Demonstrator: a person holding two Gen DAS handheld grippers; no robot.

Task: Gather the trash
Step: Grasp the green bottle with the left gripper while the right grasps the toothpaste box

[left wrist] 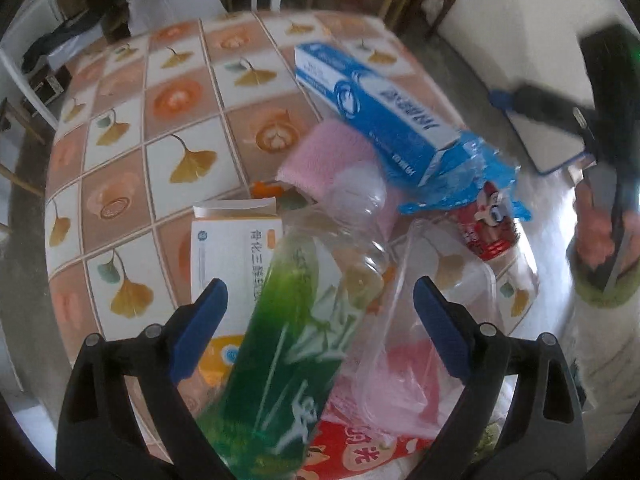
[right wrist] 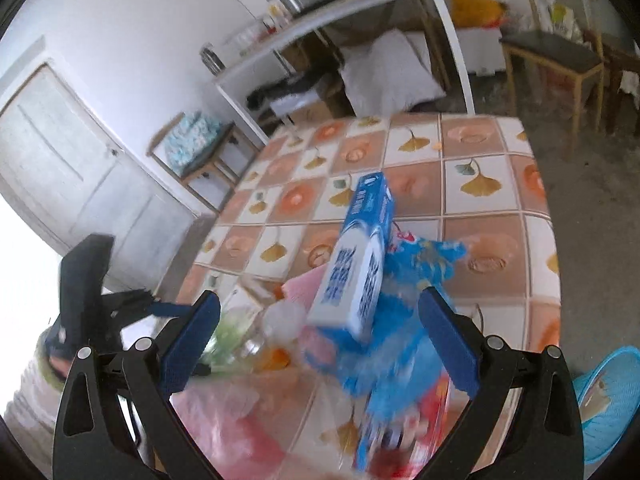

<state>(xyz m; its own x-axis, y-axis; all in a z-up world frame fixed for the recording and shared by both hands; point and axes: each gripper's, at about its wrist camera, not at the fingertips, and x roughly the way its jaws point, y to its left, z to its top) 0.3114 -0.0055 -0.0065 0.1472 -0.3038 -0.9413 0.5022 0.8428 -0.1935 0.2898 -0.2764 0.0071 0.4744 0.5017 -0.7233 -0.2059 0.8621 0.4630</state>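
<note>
With both grippers gaping, left gripper [left wrist: 320, 312] astride the green bottle [left wrist: 288, 356], I risk it rolling tableward.

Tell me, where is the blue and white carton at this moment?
In the left wrist view the blue and white carton lies right of centre on the tiled table, propped over the pink cloth and the crumpled blue wrapper, beyond the open left gripper.

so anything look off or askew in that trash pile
The blue carton is propped at a tilt on the pink cloth and crumpled blue wrapper, one end flap open. The green-label bottle lies on its side across the white box.
</note>
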